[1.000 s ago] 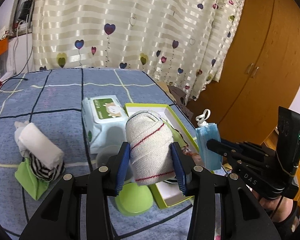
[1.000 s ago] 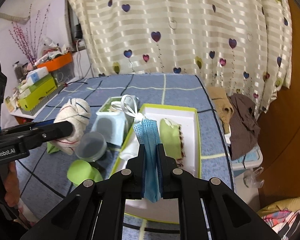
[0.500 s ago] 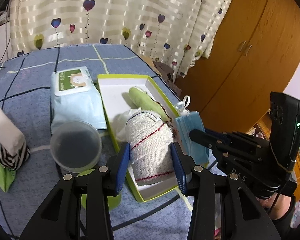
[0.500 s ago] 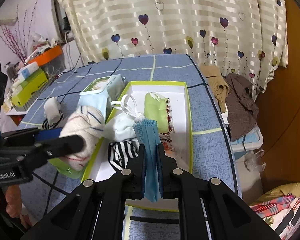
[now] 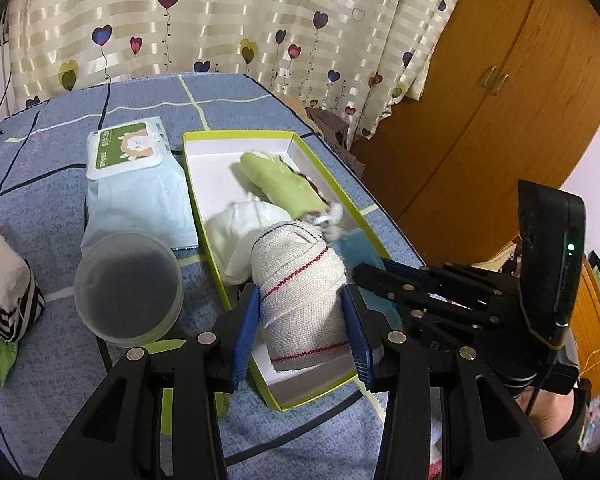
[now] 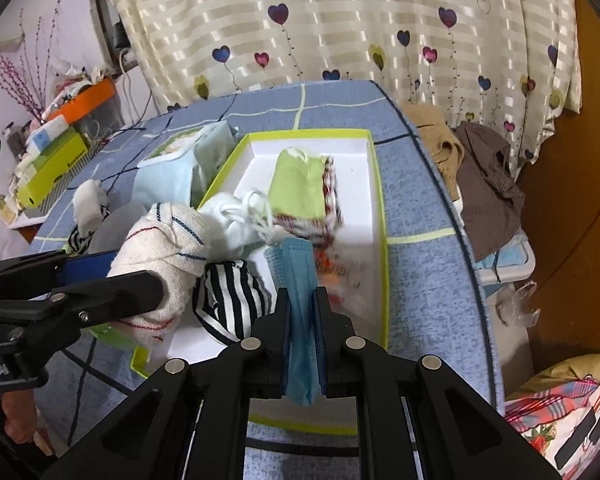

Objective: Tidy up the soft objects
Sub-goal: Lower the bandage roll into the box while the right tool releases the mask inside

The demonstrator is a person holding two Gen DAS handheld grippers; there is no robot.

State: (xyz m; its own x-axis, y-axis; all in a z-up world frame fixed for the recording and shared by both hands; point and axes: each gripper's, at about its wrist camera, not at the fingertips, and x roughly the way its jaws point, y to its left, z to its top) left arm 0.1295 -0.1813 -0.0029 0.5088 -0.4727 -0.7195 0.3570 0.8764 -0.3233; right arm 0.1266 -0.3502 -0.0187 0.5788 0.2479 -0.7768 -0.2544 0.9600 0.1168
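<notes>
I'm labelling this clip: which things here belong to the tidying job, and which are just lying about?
Job: rolled cloth in left tool; blue mask in right tool; green box; green pouch.

Lying about: wipes pack; plastic cup; clothes.

I see a blue grid-patterned table (image 5: 52, 184). On it lie my green-rimmed box (image 5: 236, 138), a wipes pack (image 5: 136, 184) and a clear lid (image 5: 128, 280).

Right gripper (image 6: 303, 336) clamping blue mask (image 6: 300, 312), over green-rimmed box (image 6: 382, 240)
</notes>
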